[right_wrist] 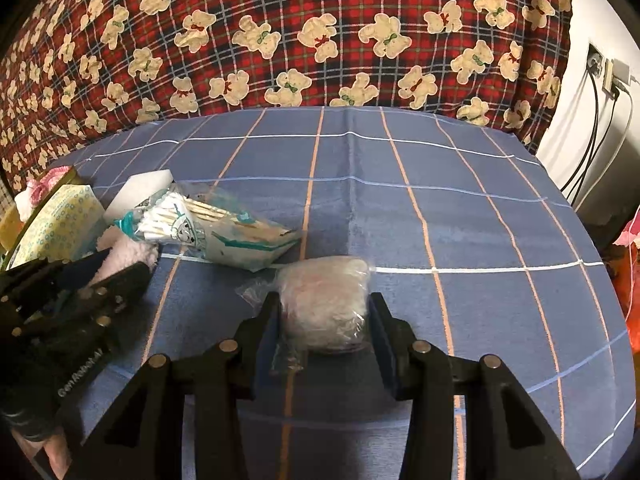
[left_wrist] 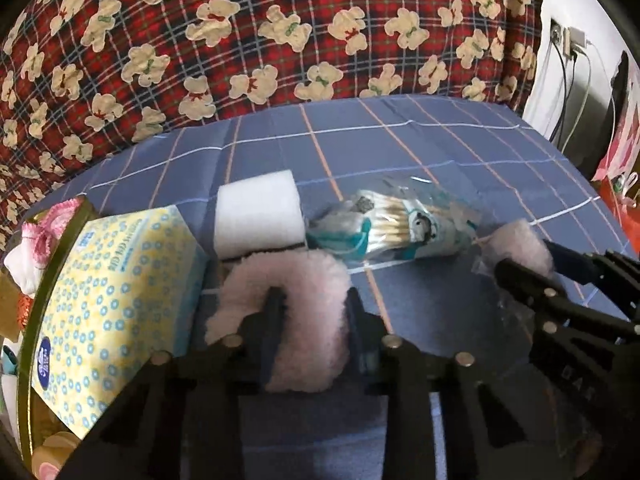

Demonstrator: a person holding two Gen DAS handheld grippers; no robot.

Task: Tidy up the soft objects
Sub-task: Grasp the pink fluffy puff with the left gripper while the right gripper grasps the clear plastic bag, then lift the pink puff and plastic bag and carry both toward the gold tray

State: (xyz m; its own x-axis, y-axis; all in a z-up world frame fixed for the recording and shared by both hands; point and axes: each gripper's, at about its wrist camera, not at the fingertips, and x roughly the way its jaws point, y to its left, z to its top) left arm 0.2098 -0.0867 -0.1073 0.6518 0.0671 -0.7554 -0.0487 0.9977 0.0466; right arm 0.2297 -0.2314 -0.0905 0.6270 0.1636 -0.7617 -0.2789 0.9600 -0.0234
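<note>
My left gripper [left_wrist: 314, 300] is shut on a fluffy pink cloth [left_wrist: 296, 280], low over the blue checked bedsheet [left_wrist: 420, 152]. The cloth also shows in the right wrist view [right_wrist: 128, 256], with the left gripper [right_wrist: 120, 276] at the left. My right gripper [right_wrist: 324, 304] is shut on a pink fluffy item wrapped in clear plastic [right_wrist: 324, 296]; this item also shows in the left wrist view [left_wrist: 520, 240], with the right gripper [left_wrist: 524, 264] on it. A bag of cotton swabs [left_wrist: 392, 224] [right_wrist: 208, 228] lies between them.
A white foam block [left_wrist: 258, 212] [right_wrist: 140, 192] and a yellow tissue pack [left_wrist: 112, 300] [right_wrist: 56, 224] sit at the left, the pack in a gold-rimmed tray [left_wrist: 44, 292]. A red bear-print quilt [right_wrist: 280, 40] rises behind. A wall socket with cables [right_wrist: 604, 72] is at the right.
</note>
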